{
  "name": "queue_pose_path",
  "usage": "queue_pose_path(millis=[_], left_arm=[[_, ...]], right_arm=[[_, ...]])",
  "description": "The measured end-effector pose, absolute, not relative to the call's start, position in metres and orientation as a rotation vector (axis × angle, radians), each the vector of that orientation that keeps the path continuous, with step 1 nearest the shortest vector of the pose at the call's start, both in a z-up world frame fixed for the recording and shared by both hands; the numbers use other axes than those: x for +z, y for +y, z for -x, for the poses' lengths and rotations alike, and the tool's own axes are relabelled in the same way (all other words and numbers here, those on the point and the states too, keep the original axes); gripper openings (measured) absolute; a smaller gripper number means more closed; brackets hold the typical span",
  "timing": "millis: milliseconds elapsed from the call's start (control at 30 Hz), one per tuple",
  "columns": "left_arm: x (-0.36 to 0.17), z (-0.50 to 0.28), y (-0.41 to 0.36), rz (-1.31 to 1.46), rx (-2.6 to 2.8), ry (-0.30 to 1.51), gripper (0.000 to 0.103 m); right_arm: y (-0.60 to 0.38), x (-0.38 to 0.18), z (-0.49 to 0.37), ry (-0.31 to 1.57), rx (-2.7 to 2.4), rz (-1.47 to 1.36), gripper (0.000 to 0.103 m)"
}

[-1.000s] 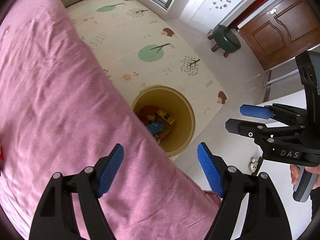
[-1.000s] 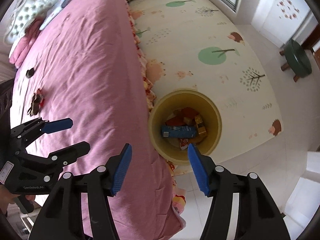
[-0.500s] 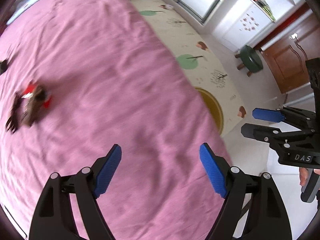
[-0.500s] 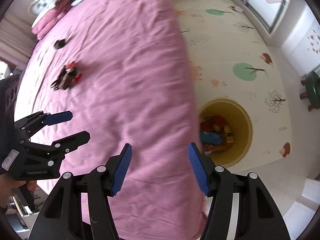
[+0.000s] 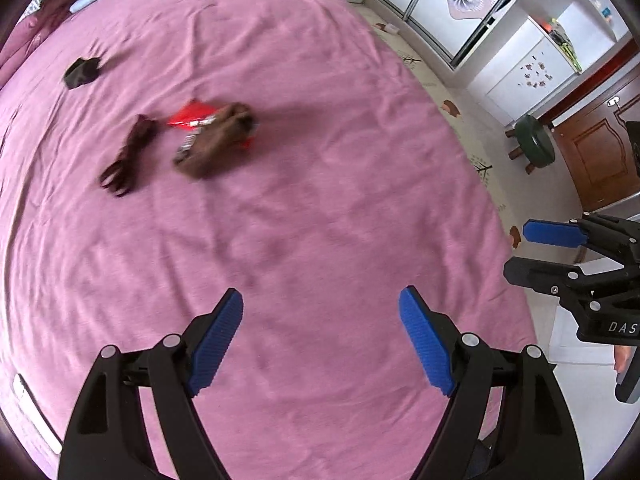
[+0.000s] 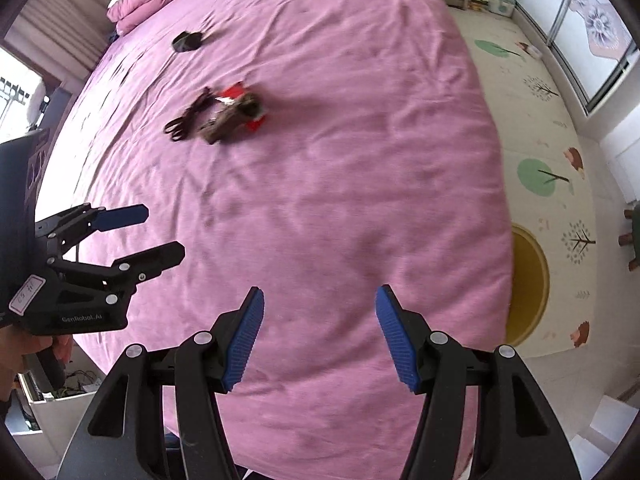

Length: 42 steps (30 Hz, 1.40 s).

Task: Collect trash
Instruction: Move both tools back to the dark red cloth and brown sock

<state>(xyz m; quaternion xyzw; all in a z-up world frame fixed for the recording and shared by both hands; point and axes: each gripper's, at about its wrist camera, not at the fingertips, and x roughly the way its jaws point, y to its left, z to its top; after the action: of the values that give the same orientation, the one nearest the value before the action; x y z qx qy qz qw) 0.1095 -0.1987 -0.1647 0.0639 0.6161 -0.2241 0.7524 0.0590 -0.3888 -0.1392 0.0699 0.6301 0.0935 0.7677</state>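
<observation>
On the pink bed (image 5: 320, 200) lies a cluster of trash: a brown crumpled piece (image 5: 216, 140) on a red wrapper (image 5: 192, 114), with a dark shrivelled peel (image 5: 128, 156) beside it. A small black scrap (image 5: 82, 72) lies farther back. The right wrist view shows the same brown piece (image 6: 232, 118), red wrapper (image 6: 234, 92), peel (image 6: 186, 120) and black scrap (image 6: 187, 42). My left gripper (image 5: 320, 300) hangs open and empty over bare sheet, short of the cluster. My right gripper (image 6: 319, 296) is open and empty too, beside the left gripper (image 6: 160, 232). The yellow bin (image 6: 528, 280) stands on the floor at the bed's right edge.
A patterned play mat (image 6: 536, 120) covers the floor right of the bed. A green stool (image 5: 534, 140) and a wooden door (image 5: 596, 148) are beyond it. Pink pillows (image 6: 140, 4) lie at the bed's head. A white box (image 6: 52, 400) sits on the floor at lower left.
Both grippers have swung away from the yellow bin to above the bed. The bin has left the left wrist view, and the trash cluster now shows nearer in both views.
</observation>
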Motion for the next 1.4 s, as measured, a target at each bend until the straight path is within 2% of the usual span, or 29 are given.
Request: queue_pose_path(millis=[333,700,933,1400], left_arm=[[-0.155,-0.124,-0.129,-0.163,-0.474,1.326,0.08],[-0.16,-0.176,-0.091,-0.078,-0.369,1.338,0.081],[-0.184,-0.222,-0.073,-0.015,-0.298,1.378,0.082],[-0.238,-0.303,-0.072,-0.083,-0.295,1.437,0.082]], right_arm=[[-0.321,-0.128,-0.08,1.353,0.208,-0.147,0.058],[-0.289,-0.13,-0.148,1.36,0.288,-0.1,0.058],[-0.278,-0.15,-0.193,1.395,0.325,-0.096,0.058],[-0.27,-0.205,-0.268,1.472,0.322,-0.129,0.058]])
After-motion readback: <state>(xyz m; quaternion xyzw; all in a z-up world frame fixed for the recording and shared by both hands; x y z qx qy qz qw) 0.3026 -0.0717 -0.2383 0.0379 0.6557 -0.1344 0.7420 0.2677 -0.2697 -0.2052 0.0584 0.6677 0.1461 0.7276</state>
